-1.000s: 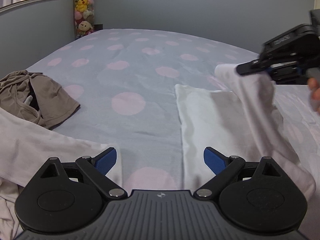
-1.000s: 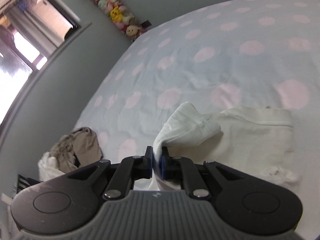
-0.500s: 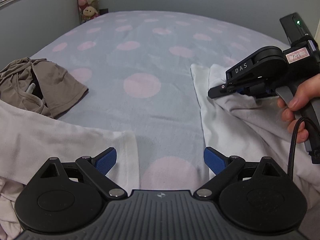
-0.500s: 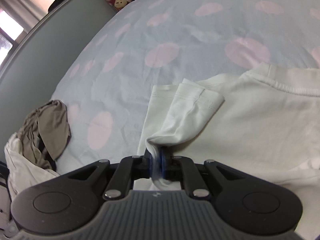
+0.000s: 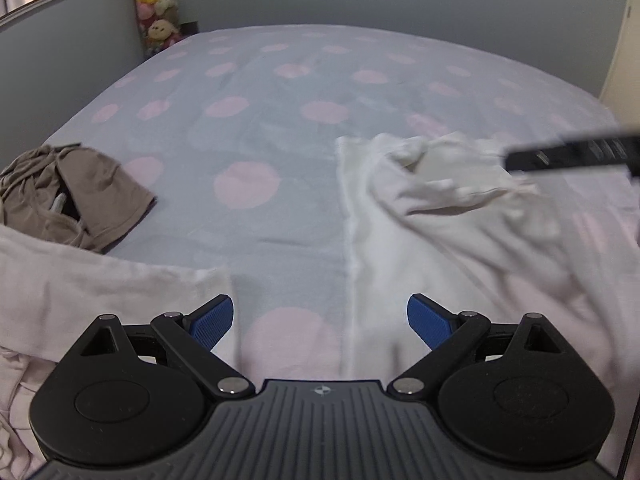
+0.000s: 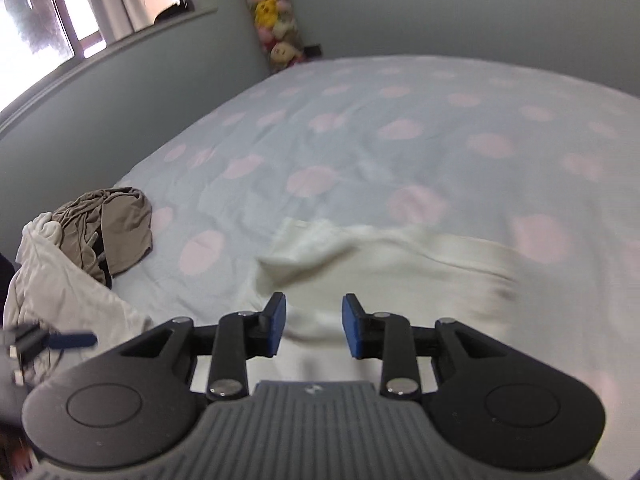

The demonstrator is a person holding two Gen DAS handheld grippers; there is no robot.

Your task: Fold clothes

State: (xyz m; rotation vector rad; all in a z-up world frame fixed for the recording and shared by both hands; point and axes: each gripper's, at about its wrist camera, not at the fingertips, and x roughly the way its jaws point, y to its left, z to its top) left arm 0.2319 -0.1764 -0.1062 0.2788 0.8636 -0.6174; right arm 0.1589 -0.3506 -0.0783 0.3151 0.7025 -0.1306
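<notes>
A white T-shirt [image 5: 448, 240] lies spread on the bed, its left sleeve [image 5: 436, 176] folded in over the body. In the right wrist view the shirt [image 6: 400, 276] lies just ahead of my right gripper [image 6: 314, 326], which is open and empty above it. My left gripper [image 5: 320, 322] is open and empty, low over the bed at the shirt's near left edge. The right gripper [image 5: 572, 156] shows blurred at the right of the left wrist view.
A crumpled brown garment [image 5: 76, 196] and a pale pink garment [image 5: 88, 296] lie at the left; they also show in the right wrist view [image 6: 108, 228]. The bed has a grey sheet with pink dots [image 5: 280, 120]. Plush toys [image 5: 158, 4] hang in the far corner.
My right gripper has opened and let go of the sleeve, which now lies folded over the shirt. The right gripper has lifted and pulled back. The left gripper stays open.
</notes>
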